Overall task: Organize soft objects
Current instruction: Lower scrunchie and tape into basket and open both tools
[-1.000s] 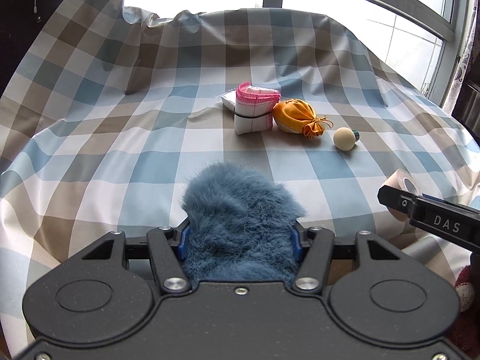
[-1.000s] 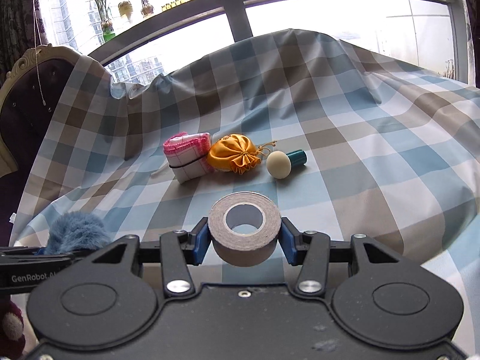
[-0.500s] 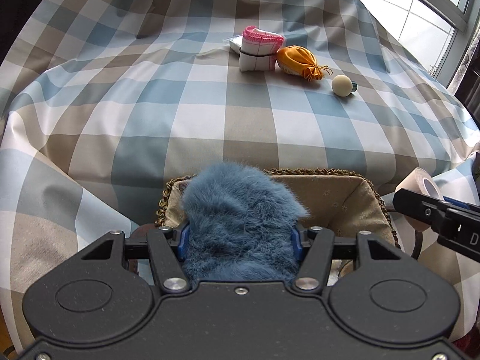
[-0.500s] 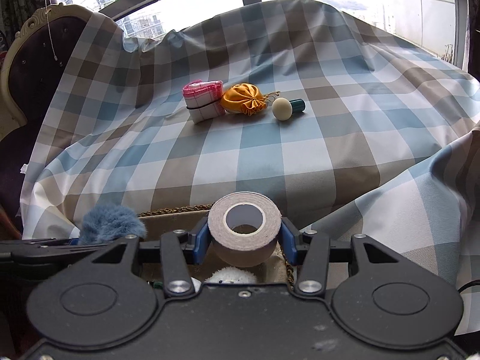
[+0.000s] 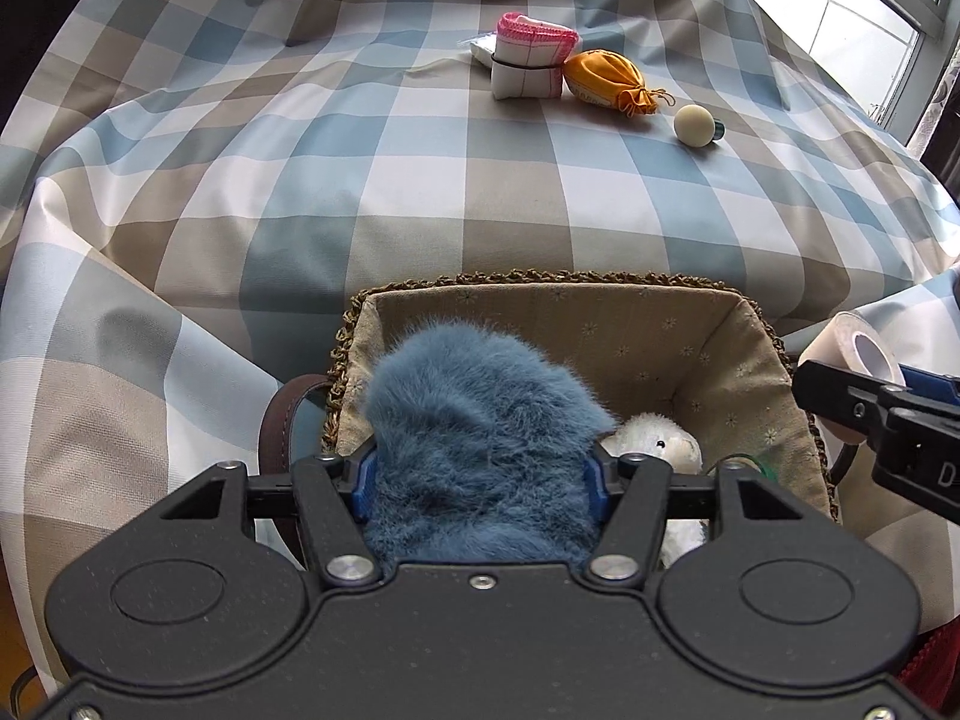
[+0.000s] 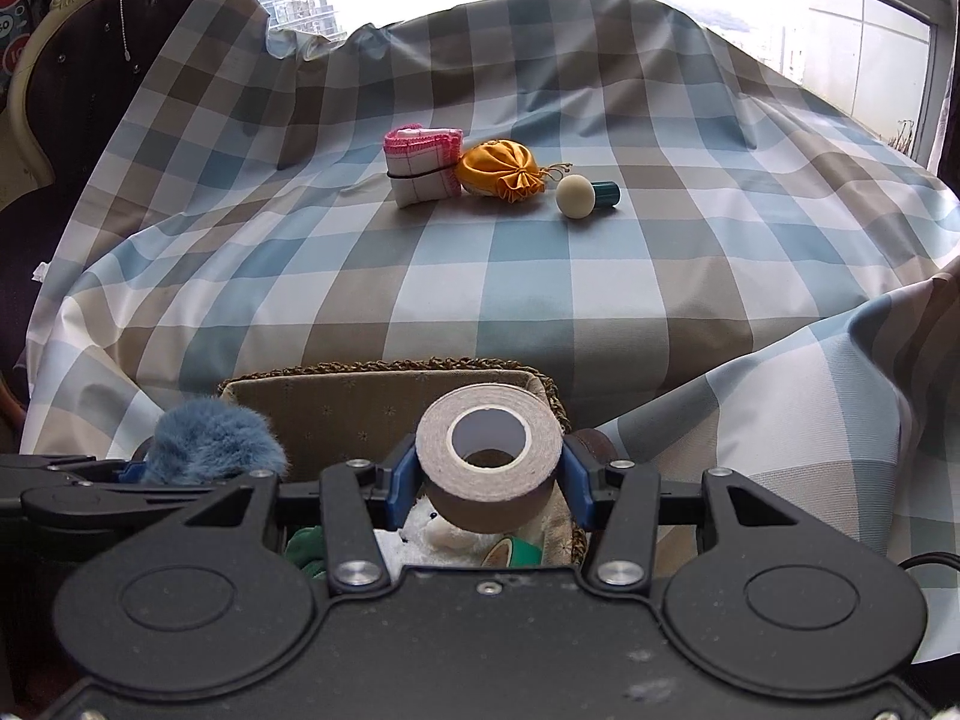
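Both grippers pulled back w/ their loads; basket now sits right under the jaws. Left gripper jaws clamp blue fluffy toy, right gripper jaws pinch tape roll. White plush already in. Rolled cloth, orange pouch, ball stopper left far ahead on table.

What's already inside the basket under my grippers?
Inside the basket a white plush toy lies on the lining, with something green beside it. The blue furry item in the left gripper and the tape roll in the right gripper cover the rest.
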Action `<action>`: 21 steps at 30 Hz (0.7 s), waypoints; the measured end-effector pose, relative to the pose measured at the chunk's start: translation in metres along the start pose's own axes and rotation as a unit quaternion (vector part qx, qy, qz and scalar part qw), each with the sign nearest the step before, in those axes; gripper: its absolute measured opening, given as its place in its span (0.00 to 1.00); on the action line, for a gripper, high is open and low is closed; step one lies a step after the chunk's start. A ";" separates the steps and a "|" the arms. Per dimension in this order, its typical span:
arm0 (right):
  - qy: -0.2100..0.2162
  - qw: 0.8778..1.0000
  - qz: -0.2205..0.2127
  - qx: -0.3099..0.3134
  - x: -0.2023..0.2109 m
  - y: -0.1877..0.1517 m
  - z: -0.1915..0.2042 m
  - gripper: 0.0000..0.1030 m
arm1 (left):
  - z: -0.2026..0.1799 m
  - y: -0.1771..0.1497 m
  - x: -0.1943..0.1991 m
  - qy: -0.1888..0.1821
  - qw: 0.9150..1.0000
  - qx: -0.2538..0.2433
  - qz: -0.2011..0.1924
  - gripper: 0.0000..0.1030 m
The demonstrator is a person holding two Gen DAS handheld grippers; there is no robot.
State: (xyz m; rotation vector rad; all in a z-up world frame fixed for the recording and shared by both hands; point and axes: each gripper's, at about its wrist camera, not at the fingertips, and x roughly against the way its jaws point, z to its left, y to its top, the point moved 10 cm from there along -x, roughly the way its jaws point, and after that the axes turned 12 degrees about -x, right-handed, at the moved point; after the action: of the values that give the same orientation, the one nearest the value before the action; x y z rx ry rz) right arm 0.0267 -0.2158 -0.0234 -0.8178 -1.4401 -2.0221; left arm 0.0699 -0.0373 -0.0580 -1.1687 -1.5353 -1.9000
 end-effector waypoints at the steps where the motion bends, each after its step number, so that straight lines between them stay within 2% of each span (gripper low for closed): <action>1: 0.000 1.000 0.002 0.002 -0.001 -0.002 0.001 0.47 | 0.000 -0.002 -0.001 0.001 1.000 -0.001 0.002 0.58; 7: 0.000 1.000 0.008 0.005 -0.002 -0.007 0.002 0.47 | 0.000 -0.008 -0.002 0.006 1.000 -0.005 0.008 0.61; 21: 0.006 1.000 0.001 0.002 0.000 -0.006 0.001 0.52 | -0.002 -0.004 0.007 0.012 1.000 -0.017 -0.012 0.68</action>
State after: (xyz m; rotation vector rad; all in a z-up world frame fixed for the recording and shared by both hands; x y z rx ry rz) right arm 0.0226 -0.2125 -0.0272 -0.8042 -1.4357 -2.0182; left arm 0.0620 -0.0372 -0.0550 -1.1420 -1.5169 -1.9567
